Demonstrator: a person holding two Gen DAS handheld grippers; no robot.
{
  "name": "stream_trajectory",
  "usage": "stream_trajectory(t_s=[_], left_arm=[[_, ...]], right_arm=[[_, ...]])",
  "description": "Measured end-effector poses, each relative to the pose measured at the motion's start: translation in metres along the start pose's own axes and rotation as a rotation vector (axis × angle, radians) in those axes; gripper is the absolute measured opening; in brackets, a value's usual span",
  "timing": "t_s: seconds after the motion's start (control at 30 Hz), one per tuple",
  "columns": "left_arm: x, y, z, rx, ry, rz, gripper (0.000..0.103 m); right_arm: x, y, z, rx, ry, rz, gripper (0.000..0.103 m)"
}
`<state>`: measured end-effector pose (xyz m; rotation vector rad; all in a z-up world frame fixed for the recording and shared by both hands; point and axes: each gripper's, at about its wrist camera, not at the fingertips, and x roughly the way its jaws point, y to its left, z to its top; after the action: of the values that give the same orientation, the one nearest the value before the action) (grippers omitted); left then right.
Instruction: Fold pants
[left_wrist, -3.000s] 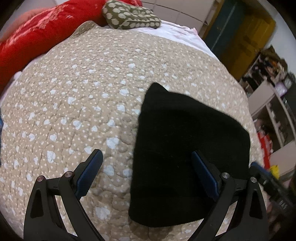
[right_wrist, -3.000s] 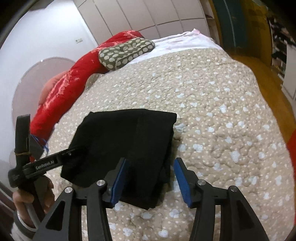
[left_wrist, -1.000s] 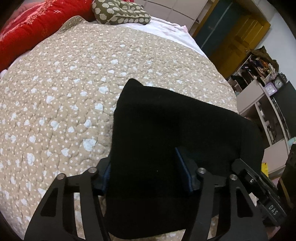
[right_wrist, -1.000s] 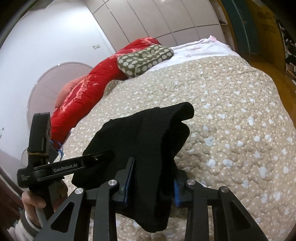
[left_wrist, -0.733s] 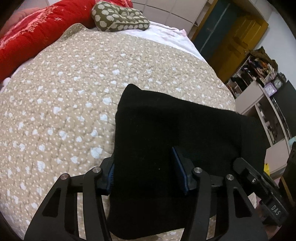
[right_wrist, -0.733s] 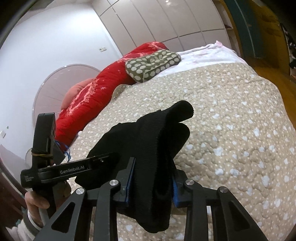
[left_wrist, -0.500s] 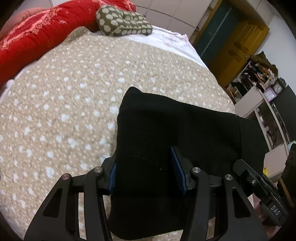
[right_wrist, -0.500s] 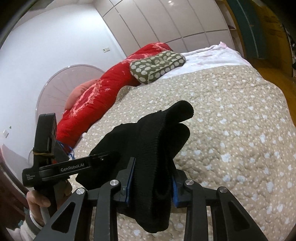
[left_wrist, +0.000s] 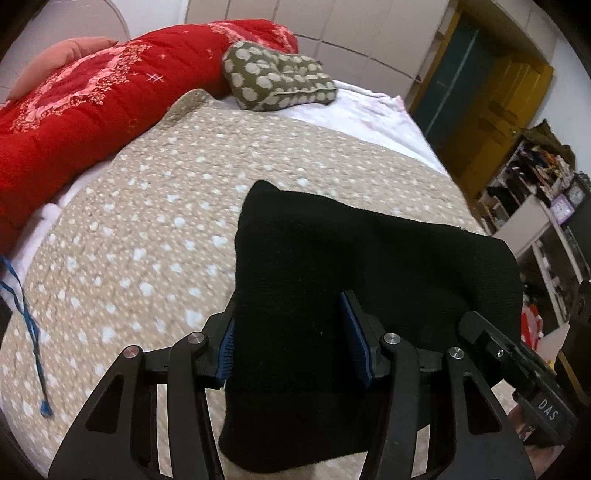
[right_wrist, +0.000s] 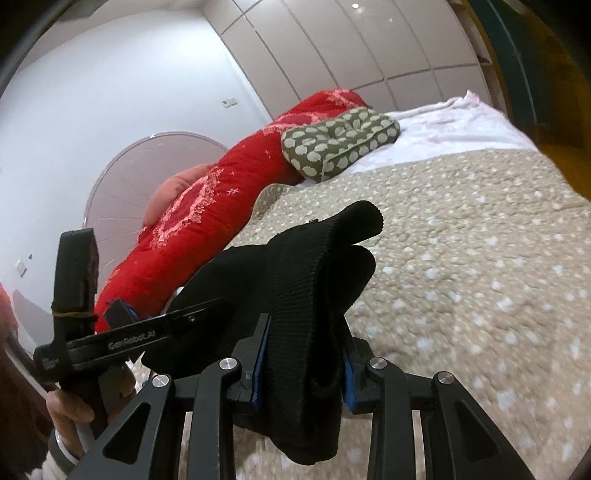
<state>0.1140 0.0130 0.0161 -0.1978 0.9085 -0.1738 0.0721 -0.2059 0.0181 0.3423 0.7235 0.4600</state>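
Left hand-held gripper (left_wrist: 295, 341): clamped on the black pants (left_wrist: 354, 280), blue pads pressed into the cloth on either side near one edge of the bundle.
Right hand-held gripper (right_wrist: 301, 363): pinched onto the ribbed waistband end of the same pants (right_wrist: 295, 266), blue pads squeezing a thick wad of fabric.
Pants: folded into a compact dark slab, held up between the two grippers above the bed; the lower edges hang loose below the fingers and the waistband corner curls over at the top in the right wrist view.
Left gripper seen from the right: its black body (right_wrist: 129, 336) runs across to the pants, with the person's hand (right_wrist: 70, 410) around the grip.
Quilt (left_wrist: 147, 229): beige with white spots, covering the bed beneath the pants.
Head of the bed: a red comforter (left_wrist: 74, 99) bunched along the edge, an olive cushion with pale spots (left_wrist: 277, 81) beside it, on a white sheet (left_wrist: 369, 110).
Room beyond: white wardrobe doors (right_wrist: 351, 55), cluttered shelves (left_wrist: 535, 192) to the right.
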Motion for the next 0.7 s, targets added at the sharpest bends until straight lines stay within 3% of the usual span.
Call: stream_trajectory(t_s=[0.2, 0.27, 0.4, 0.57, 0.7], left_arm=[[0.049, 0.021, 0.004, -0.012, 0.071, 0.067, 0.050], [0.060, 0.025, -0.002, -0.015, 0.096, 0.055, 0.050], [0.055, 0.022, -0.006, 0.012, 0.075, 0.064, 0.050], [0.046, 0.014, -0.001, 0.039, 0.049, 0.101, 0.050], [0.056, 0.010, 0.001, 0.045, 0.063, 0.125, 0.051]], right_arm=[[0.054, -0.023, 0.002, 0.043, 0.083, -0.062, 0.033], [0.068, -0.037, -0.006, 0.055, 0.140, -0.139, 0.039], [0.055, -0.056, -0.012, 0.130, 0.159, -0.097, 0.044], [0.017, -0.045, 0.003, 0.103, 0.053, -0.111, 0.044], [0.023, -0.014, 0.017, -0.019, 0.041, -0.086, 0.043]])
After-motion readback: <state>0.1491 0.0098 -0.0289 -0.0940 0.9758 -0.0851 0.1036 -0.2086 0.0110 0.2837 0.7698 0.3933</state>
